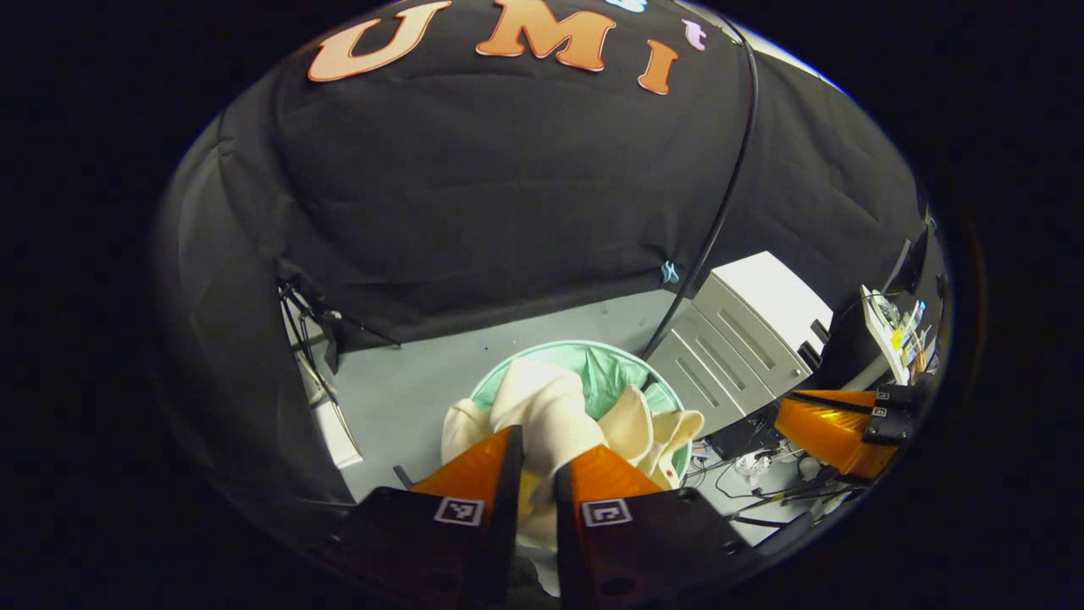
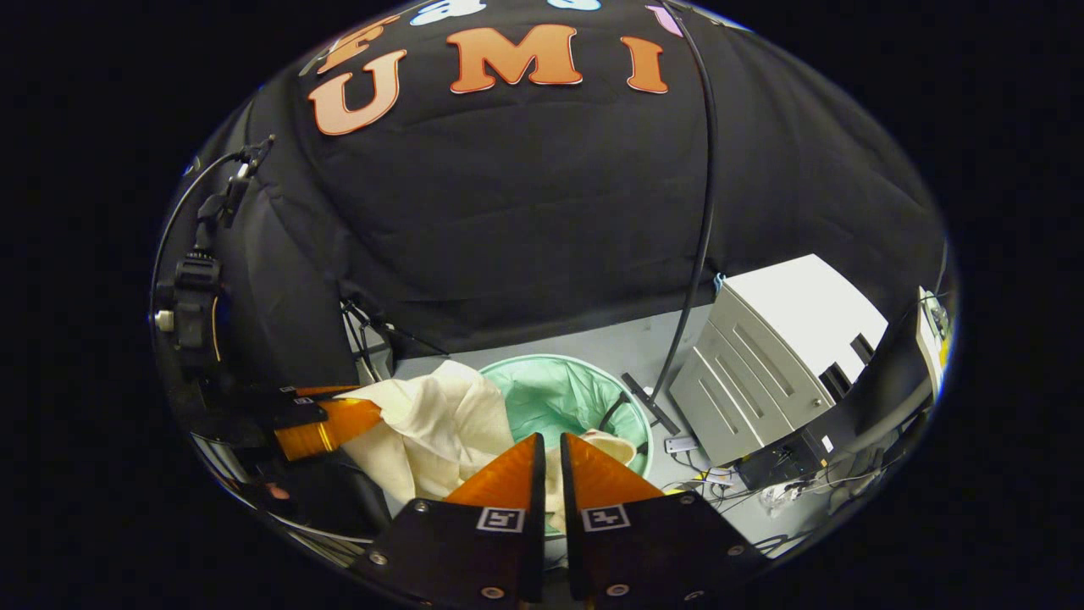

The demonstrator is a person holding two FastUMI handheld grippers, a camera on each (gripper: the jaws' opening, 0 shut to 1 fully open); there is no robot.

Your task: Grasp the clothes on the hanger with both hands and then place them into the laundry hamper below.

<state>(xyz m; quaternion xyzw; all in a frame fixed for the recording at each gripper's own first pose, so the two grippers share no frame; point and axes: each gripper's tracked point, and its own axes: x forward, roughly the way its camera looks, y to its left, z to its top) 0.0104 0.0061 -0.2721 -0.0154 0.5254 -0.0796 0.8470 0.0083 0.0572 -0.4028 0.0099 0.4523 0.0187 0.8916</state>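
Seen in the left gripper view: left hand-held gripper (image 1: 539, 457) nearly closed, both fingers pinching a fold of the cream clothes (image 1: 550, 407), cloth bunched between them and spilling forward. Directly beyond, the round laundry hamper (image 1: 593, 352) with its pale green lining, standing on the grey floor (image 1: 406, 390); part of the clothes draped over the near rim and down inside, part held above it. Off to the right in the same view, the right hand-held gripper (image 1: 847, 432), near a white cabinet (image 1: 745, 339). In the right gripper view: right hand-held gripper (image 2: 550, 462) closed to a narrow slit on a strip of the clothes (image 2: 432, 424), the rest billowing out to the left toward the left hand-held gripper (image 2: 326, 428), also gripping the cloth. Laundry hamper (image 2: 517, 364) just ahead, a corner of the fabric hanging inside its rim. Black cable (image 2: 699, 254) dangling down the booth wall beside the cabinet (image 2: 779, 347).
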